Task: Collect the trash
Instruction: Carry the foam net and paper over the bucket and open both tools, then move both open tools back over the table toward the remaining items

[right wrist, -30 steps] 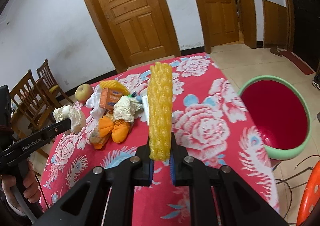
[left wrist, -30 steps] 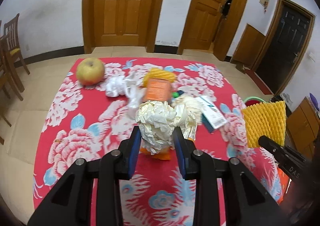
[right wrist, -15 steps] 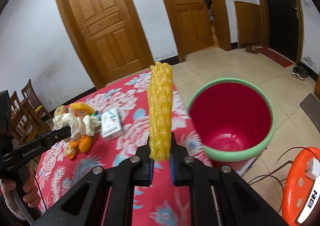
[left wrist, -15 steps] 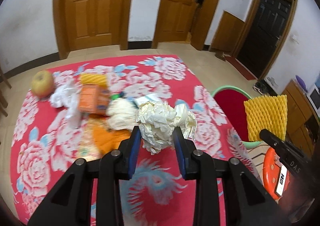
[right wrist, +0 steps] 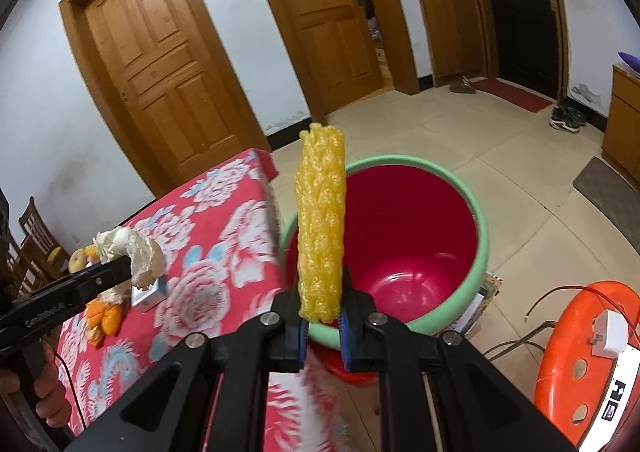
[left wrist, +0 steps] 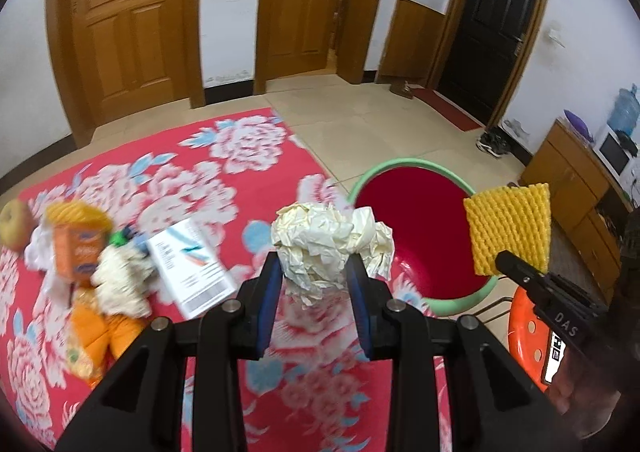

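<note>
The left gripper (left wrist: pixel 314 286) has its jaws clamped on a crumpled wad of cream paper (left wrist: pixel 328 242), the blue pads pressing its sides, while the right gripper (right wrist: pixel 323 322) has its jaws squeezed together on a yellow foam fruit net (right wrist: pixel 320 228) that stands upright out of them. Both grips look just as they did a second ago; what has changed is the backdrop. A second back, each piece of trash hung over the flowered red cloth of the bench (left wrist: pixel 192 188), with the litter pile directly behind the paper wad. Now both hands have swung sideways toward the bench's edge, and the red bin with the green rim (right wrist: pixel 476 252) fills the middle of the right wrist view, the net's lower part overlapping its near rim. From the left wrist view, the paper wad sits over the bench edge with the bin's mouth just behind it. This probably means the carry is nearly over and the drop comes next, the net first, since it looks closer to the opening. Left on the bench are an orange box (left wrist: pixel 80 252), a white booklet (left wrist: pixel 190 264), more crumpled paper, orange peel (left wrist: pixel 100 336) and an apple (left wrist: pixel 14 224), so further trips seem needed.
</note>
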{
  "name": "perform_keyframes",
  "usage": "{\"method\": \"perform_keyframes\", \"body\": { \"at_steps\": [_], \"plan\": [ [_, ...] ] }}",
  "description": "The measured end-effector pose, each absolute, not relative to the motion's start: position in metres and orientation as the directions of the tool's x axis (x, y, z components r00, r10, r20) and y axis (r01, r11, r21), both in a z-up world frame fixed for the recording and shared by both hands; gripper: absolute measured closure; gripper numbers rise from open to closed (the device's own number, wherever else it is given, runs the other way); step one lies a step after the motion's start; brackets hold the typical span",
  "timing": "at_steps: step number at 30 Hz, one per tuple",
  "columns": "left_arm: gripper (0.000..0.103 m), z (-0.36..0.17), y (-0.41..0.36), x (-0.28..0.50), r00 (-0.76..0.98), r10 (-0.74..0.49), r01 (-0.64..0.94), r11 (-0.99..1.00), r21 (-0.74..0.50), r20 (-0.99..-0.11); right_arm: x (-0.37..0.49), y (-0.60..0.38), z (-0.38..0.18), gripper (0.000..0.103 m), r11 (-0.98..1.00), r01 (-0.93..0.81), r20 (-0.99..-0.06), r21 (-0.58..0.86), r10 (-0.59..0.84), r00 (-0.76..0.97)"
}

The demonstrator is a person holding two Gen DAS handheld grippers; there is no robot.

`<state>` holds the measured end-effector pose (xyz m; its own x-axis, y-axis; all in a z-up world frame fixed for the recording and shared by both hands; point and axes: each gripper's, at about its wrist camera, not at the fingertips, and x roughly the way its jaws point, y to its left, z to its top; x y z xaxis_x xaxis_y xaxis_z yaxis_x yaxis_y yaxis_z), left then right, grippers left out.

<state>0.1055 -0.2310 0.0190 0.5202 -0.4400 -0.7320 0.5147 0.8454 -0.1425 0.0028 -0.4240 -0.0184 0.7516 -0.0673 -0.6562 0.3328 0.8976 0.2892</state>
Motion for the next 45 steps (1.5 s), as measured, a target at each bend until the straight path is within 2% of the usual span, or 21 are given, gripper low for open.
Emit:
{"method": "perform_keyframes", "body": {
  "at_steps": [15, 18, 20, 22, 24, 26, 32, 40, 45],
  "plan": [
    [0.07, -0.03, -0.318, 0.117, 0.405, -0.468, 0.612, 0.777, -0.148, -0.786, 0.012, -0.476, -0.051, 0.089, 0.858, 0.413, -0.698, 0.305, -0.094, 0.71],
    [0.07, -0.038, -0.328, 0.12, 0.38, -0.474, 0.621, 0.767, -0.16, -0.794, 0.014, -0.484, -0.055, 0.086, 0.85, 0.423, -0.706, 0.315, -0.088, 0.703],
    [0.064, -0.041, -0.332, 0.121, 0.379, -0.472, 0.62, 0.768, -0.16, -0.796, 0.015, -0.488, -0.057, 0.086, 0.846, 0.427, -0.708, 0.318, -0.088, 0.701],
    [0.053, -0.042, -0.334, 0.123, 0.39, -0.465, 0.614, 0.774, -0.151, -0.795, 0.016, -0.489, -0.058, 0.08, 0.843, 0.431, -0.708, 0.323, -0.087, 0.701],
    [0.044, -0.041, -0.333, 0.123, 0.396, -0.463, 0.61, 0.778, -0.15, -0.793, 0.016, -0.491, -0.06, 0.061, 0.837, 0.436, -0.707, 0.333, -0.085, 0.702],
    [0.038, -0.041, -0.333, 0.122, 0.41, -0.453, 0.606, 0.784, -0.135, -0.791, 0.015, -0.493, -0.061, 0.057, 0.832, 0.435, -0.703, 0.345, -0.078, 0.707],
    [0.037, -0.036, -0.322, 0.122, 0.423, -0.441, 0.579, 0.803, -0.138, -0.791, 0.013, -0.49, -0.057, 0.05, 0.835, 0.427, -0.695, 0.346, -0.078, 0.715],
    [0.037, -0.021, -0.293, 0.119, 0.462, -0.423, 0.525, 0.839, -0.144, -0.78, 0.008, -0.478, -0.046, 0.049, 0.839, 0.412, -0.682, 0.357, -0.067, 0.728],
    [0.036, -0.011, -0.272, 0.113, 0.489, -0.407, 0.491, 0.859, -0.143, -0.772, 0.002, -0.464, -0.035, 0.043, 0.848, 0.393, -0.672, 0.354, -0.062, 0.738]
  ]
}}
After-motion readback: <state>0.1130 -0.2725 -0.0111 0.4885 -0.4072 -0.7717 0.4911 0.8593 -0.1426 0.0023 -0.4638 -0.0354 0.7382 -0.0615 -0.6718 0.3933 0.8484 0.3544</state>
